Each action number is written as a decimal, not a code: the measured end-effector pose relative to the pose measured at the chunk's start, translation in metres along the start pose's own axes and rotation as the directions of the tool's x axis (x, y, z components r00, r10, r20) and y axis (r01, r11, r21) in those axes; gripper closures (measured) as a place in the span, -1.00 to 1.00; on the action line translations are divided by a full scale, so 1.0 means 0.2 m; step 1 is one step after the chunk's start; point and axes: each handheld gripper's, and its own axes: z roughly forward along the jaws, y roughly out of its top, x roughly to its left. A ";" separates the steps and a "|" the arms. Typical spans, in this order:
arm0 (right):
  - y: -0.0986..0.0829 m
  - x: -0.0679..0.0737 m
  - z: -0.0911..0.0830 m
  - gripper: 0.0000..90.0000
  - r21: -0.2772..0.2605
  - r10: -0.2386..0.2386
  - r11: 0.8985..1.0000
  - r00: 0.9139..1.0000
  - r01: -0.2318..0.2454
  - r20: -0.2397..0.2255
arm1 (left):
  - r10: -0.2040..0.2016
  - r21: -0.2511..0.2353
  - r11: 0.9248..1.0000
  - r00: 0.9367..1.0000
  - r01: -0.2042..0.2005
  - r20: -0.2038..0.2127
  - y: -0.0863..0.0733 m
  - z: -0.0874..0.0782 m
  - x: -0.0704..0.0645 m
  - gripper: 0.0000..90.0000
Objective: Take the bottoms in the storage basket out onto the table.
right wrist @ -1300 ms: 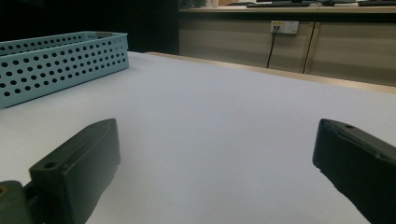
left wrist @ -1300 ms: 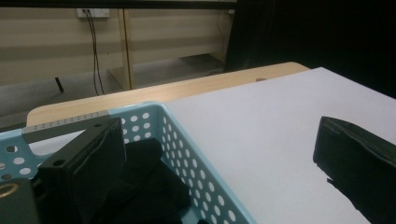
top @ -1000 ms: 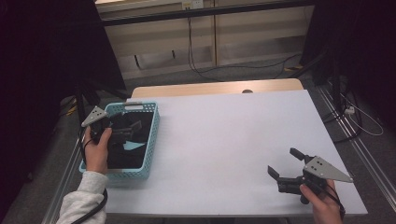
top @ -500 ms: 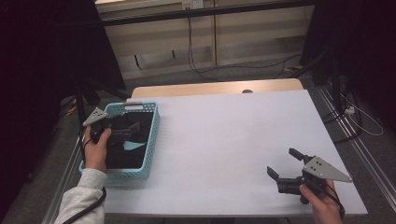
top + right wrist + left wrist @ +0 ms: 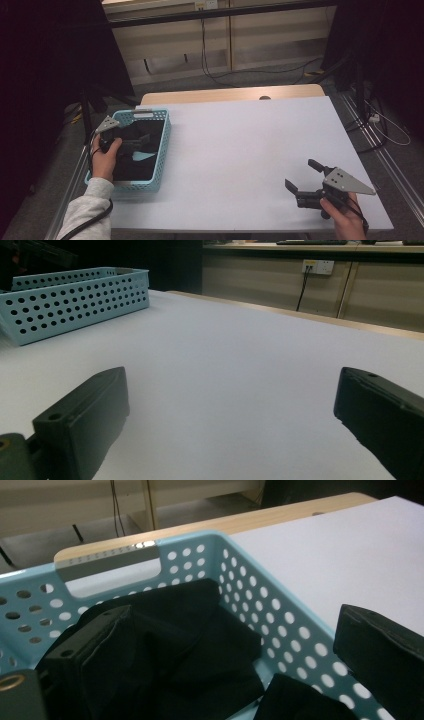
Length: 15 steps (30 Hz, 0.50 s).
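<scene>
A: How many of each item appear, and where?

B: One pale blue perforated plastic basket (image 5: 161,145), standing at the left edge of the white rectangular table (image 5: 250,150); one mass of black cloth (image 5: 200,645) lying inside it, though in the dim light it cannot be told whether this is one piece or several; a patch of the basket's blue floor shows through the cloth in the high view; two hand-held grippers.

A: State of the left gripper?

B: The left gripper (image 5: 137,144) is inside the basket, low over the cloth; its jaws stand spread wide, one against the cloth near the left wall, the other near the right wall; nothing is pinched between them; the left hand (image 5: 106,157) grips it above the basket's left rim.

A: And the right gripper?

B: The right gripper (image 5: 305,176) is near the table's front right corner, well apart from the basket; its jaws are likewise spread, with bare table surface between them; the right hand (image 5: 345,220) sits at the table's front edge.

A: Edges and open room?

B: The basket's handle slot faces the far side; a light wooden strip (image 5: 230,94) borders the table's far edge; the whole stretch of table between basket and right gripper is open white surface.
</scene>
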 end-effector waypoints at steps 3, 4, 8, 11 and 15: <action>0.00 0.00 0.00 -1.00 0.004 0.000 1.000 1.000 0.000 -0.004 | 0.012 0.024 1.000 1.000 -0.012 -0.005 -0.01 0.01 0.02 -0.92; 0.00 0.00 0.00 -1.00 0.006 0.000 1.000 1.000 0.000 -0.006 | 0.014 0.031 0.999 1.000 -0.014 -0.002 -0.02 0.02 0.02 -0.92; 0.00 0.01 0.00 -1.00 0.006 0.001 1.000 1.000 -0.001 -0.012 | 0.041 0.068 0.997 0.999 -0.042 0.006 -0.04 0.03 0.03 -0.91; 0.00 0.01 0.00 -1.00 0.007 -0.001 1.000 1.000 0.001 -0.019 | 0.042 0.078 0.996 0.999 -0.043 0.011 -0.04 0.04 0.03 -0.91; 0.00 0.01 0.01 -1.00 0.012 -0.002 1.000 1.000 0.002 -0.029 | 0.075 0.111 0.991 0.997 -0.077 0.023 -0.04 0.06 0.03 -0.90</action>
